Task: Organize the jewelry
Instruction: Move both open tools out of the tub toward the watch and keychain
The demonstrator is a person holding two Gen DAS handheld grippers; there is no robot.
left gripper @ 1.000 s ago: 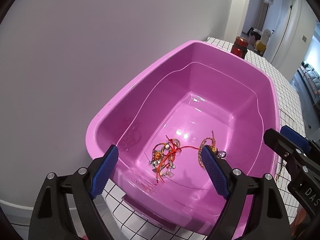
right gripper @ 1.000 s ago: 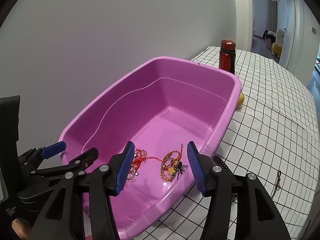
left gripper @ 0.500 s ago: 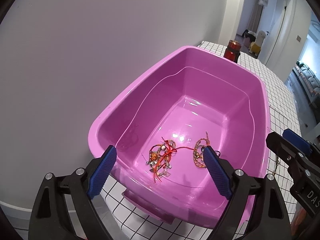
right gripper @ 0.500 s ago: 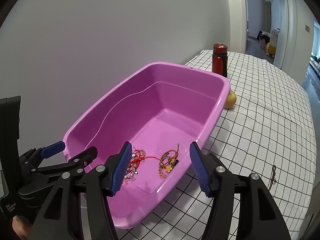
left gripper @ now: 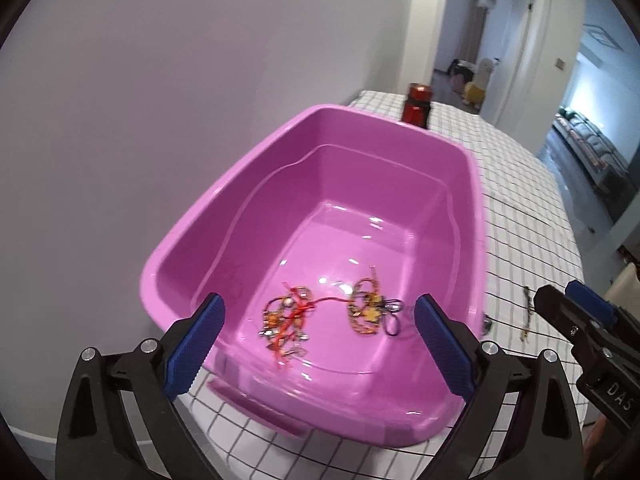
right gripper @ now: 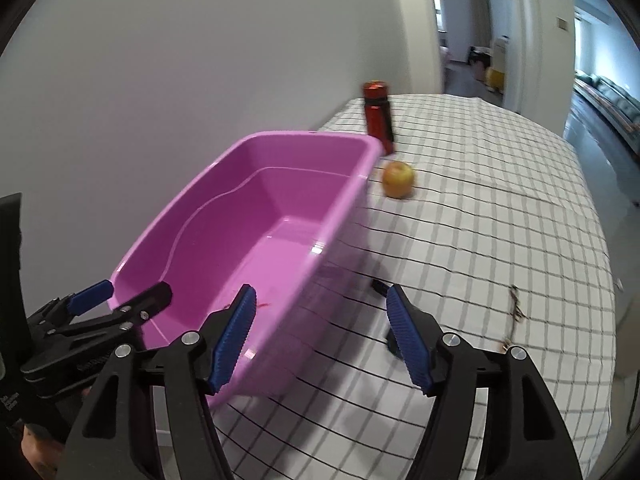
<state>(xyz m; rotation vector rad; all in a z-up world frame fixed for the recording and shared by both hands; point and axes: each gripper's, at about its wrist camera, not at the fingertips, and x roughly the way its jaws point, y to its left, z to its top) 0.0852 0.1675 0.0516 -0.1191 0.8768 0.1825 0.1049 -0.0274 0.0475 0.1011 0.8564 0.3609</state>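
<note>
Beside the tub, one chain lies on the cloth; both grippers, jaws widening, hold nothing. Pinch it low, probably mid-length, then drop it with the tangle.

I see my right gripper with its jaws opening and nothing between the blue pads; it hangs over the near right edge of the pink tub and the checked tablecloth. My left gripper pokes in from the left, over the tub's near end. A bit of red cord shows on the tub floor. A thin brown strand lies on the cloth to the right, well apart from the tub. Beyond the tub's far corner sit a yellowish apple and an upright red bottle.
</note>
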